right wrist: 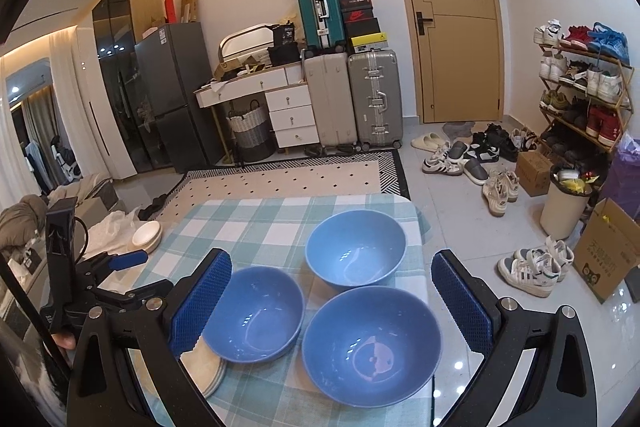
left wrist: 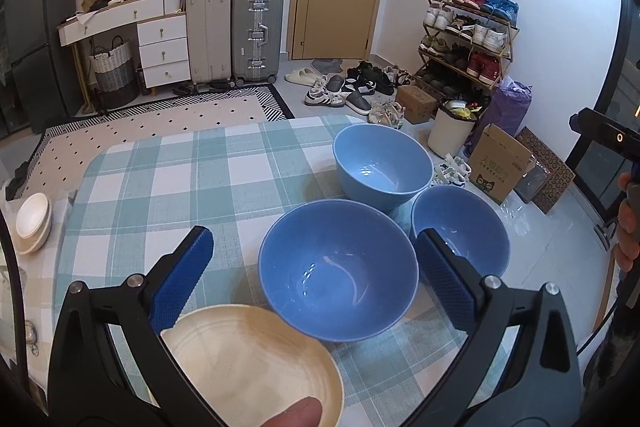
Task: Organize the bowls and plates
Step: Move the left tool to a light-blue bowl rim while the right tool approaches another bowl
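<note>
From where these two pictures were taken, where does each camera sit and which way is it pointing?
Left wrist view: sits on the left tool, looking forward over the checked table at three blue bowls and a cream plate; both blue pads and a fingertip show.
Right wrist view: sits on the right tool, facing the same bowls from further right; its pads and the left tool show.
Shared: table, bowls, cream plate, suitcases, door, shoe rack.
</note>
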{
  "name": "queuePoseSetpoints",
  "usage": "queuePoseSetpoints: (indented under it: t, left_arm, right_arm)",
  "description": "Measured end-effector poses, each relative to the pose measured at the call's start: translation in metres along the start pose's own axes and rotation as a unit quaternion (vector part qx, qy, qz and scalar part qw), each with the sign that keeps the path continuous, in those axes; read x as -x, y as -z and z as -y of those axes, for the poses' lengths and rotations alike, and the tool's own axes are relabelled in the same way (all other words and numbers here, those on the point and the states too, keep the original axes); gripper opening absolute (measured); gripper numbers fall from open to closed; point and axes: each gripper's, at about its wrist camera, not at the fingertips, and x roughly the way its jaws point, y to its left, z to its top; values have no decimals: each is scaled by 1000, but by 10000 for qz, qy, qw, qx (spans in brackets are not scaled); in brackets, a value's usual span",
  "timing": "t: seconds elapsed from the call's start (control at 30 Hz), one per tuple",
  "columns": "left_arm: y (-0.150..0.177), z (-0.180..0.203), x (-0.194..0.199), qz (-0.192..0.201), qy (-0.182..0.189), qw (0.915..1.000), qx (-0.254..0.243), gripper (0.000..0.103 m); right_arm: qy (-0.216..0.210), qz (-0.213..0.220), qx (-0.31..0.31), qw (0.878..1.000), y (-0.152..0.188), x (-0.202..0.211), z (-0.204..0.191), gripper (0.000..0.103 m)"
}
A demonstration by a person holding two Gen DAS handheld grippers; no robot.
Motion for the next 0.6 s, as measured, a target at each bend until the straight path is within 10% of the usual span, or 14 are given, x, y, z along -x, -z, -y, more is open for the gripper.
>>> queuePoseSetpoints:
  t: [0.6]
  left_arm:
    - [-52,12,-86,-295,196,9992,-193,101]
  right_arm:
    - [190,-444,-229,9986,-19,-77,42,102]
